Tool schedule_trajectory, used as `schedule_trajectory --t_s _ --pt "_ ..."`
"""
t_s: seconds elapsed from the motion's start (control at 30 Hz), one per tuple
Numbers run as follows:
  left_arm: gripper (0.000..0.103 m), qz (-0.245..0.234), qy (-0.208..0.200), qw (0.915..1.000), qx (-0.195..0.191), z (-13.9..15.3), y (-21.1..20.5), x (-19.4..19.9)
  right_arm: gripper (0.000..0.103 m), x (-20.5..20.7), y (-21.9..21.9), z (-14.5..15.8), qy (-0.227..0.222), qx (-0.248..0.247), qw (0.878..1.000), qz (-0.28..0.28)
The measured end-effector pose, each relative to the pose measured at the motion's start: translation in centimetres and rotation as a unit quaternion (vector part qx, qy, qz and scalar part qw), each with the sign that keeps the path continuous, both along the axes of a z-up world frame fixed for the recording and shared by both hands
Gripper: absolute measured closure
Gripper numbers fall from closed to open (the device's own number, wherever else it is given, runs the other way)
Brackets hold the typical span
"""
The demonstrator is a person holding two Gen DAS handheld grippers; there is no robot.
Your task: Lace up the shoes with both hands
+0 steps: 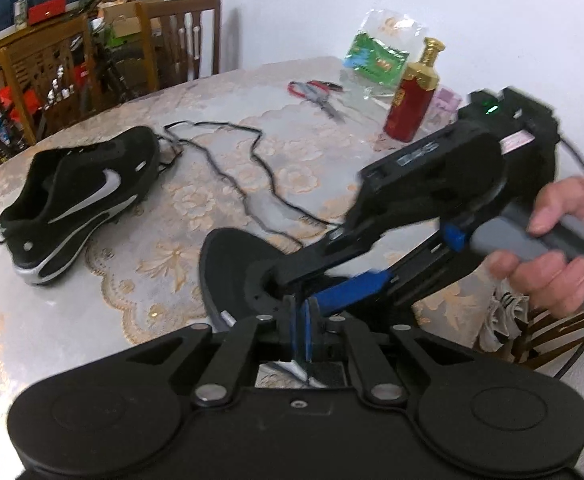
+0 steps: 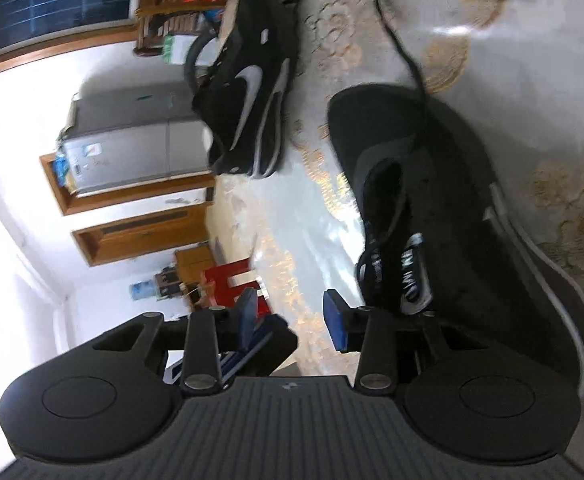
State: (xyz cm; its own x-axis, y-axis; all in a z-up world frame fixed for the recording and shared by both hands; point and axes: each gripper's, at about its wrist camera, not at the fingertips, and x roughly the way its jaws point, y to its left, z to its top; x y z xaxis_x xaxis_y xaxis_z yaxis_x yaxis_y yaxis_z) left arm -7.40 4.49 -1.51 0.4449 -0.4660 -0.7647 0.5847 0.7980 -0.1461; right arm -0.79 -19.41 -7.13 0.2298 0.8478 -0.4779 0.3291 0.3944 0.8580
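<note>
A glossy clear film over lace-patterned cloth covers the counter (image 1: 139, 320), catching glare. The far shoe (image 1: 79, 204) shows matt black suede-like uppers with shiny silver trim; the near shoe (image 2: 464, 216) looks similar, though blurred. Matt black plastic forms the left claw (image 1: 302, 332), with blue rubbery-looking pads (image 1: 307, 328). Beyond the counter's far edge stand varnished wooden chairs (image 1: 179, 40).

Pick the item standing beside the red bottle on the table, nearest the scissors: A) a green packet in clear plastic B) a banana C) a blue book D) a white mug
A: the green packet lies behind the red bottle, near the scissors.
</note>
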Motion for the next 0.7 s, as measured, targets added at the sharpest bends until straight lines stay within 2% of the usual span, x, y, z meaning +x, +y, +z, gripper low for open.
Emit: schedule_trajectory --t_s 0.1,0.2,0.3,0.37,0.5,0.7 --pt "0.093 -0.005 0.016 0.9999 0.0 -1.5 0.4 0.0 0.058 0.0 -0.3 1.1 -0.021 -0.043 0.999 0.014" --pt "0.093 -0.02 0.039 0.999 0.0 -3.9 0.0 0.2 0.057 0.1 -0.3 2.1 -0.043 -0.087 0.995 0.03" --pt "0.093 -0.032 0.057 0.9978 0.009 -6.1 -0.6 0.5 0.057 0.1 -0.4 1.6 -0.035 -0.086 0.995 0.026" --pt "0.095 -0.03 0.059 0.9978 -0.001 -6.7 -0.5 0.7 0.057 0.0 -0.3 1.4 -0.034 -0.091 0.995 0.029" --pt "0.101 -0.011 0.077 0.9962 -0.039 -6.7 0.8 1.6 0.057 0.2 0.0 1.1 -0.029 -0.098 0.994 0.035" --pt "0.101 0.01 0.066 0.9952 -0.071 -4.0 1.5 1.8 0.057 0.5 0.8 1.4 -0.028 -0.095 0.994 0.035"
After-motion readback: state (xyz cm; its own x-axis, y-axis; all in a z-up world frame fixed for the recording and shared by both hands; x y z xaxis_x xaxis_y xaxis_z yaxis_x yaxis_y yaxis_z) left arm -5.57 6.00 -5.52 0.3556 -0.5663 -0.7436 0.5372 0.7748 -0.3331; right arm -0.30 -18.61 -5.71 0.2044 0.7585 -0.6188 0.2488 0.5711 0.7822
